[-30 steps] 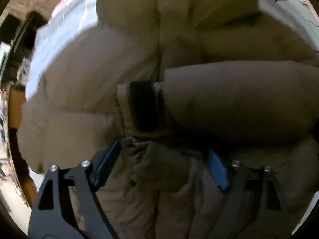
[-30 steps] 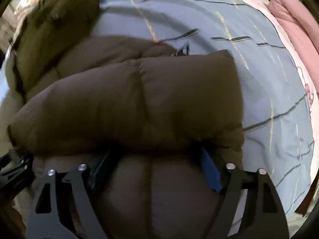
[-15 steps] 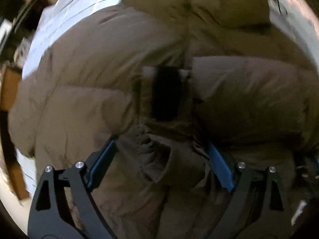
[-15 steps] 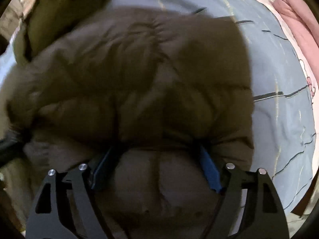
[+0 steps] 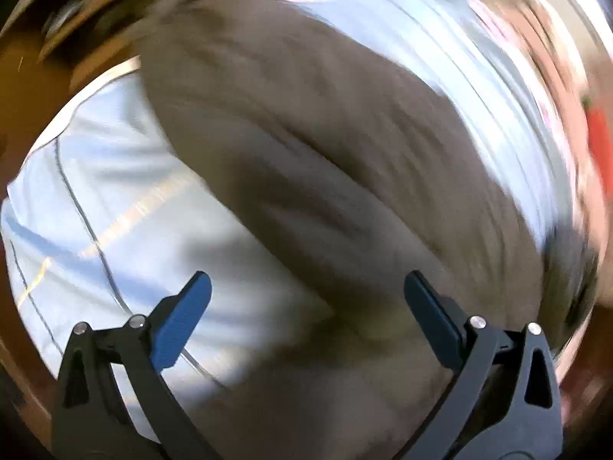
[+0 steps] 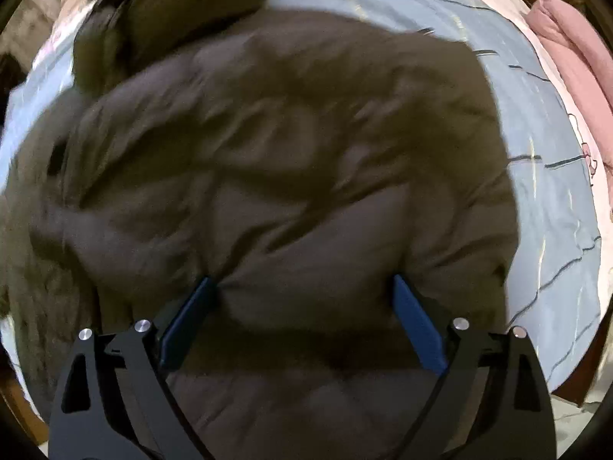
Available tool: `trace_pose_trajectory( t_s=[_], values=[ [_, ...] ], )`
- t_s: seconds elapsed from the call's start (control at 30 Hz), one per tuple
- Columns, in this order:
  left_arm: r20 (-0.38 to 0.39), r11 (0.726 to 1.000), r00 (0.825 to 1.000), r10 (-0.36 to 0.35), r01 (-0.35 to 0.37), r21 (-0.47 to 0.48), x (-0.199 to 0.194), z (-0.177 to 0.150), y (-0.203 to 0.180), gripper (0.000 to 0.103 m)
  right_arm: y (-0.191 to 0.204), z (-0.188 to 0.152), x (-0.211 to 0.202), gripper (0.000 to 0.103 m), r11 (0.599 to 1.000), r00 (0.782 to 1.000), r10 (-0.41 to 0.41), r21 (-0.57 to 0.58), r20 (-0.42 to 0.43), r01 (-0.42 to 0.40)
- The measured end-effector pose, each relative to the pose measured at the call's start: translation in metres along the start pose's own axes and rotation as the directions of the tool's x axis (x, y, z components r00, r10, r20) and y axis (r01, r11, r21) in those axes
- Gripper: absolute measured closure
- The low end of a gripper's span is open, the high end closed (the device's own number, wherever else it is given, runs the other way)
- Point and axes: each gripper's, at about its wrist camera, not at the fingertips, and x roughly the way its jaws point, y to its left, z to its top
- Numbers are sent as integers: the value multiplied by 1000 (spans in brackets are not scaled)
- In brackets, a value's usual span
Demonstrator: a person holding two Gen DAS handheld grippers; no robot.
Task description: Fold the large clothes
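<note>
Bed: blue striped sheet (image 6: 544,122) lying under a brown puffer jacket (image 6: 291,161).
Left gripper (image 5: 306,306): hanging spread apart, gripping nothing.
Right gripper (image 6: 302,306): spread wide, jacket bulging between its fingers.

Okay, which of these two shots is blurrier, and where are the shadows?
Left wrist view: heavy motion smear across the brown coat and the blue sheet, with a dark shadow beside the coat. Right wrist view: milder blur on the coat; the sheet's stripes stay sharper.
</note>
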Motion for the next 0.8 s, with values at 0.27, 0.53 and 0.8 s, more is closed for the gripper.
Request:
trace_pose_trajectory(
  t_s=[0.27, 0.53, 0.8],
  values=[
    [-93, 977, 991, -100, 81, -196, 58, 83, 51, 2, 43, -23, -7, 10, 999, 1000, 23, 43, -9, -23],
    [2, 946, 961, -278, 274, -171, 21, 100, 12, 94, 68, -34, -6, 10, 999, 999, 44, 29, -17, -44],
    [-76, 796, 843, -532, 529, 293, -71, 15, -144, 96, 42, -70, -18, 10, 993, 998, 62, 107, -13, -60]
  ],
)
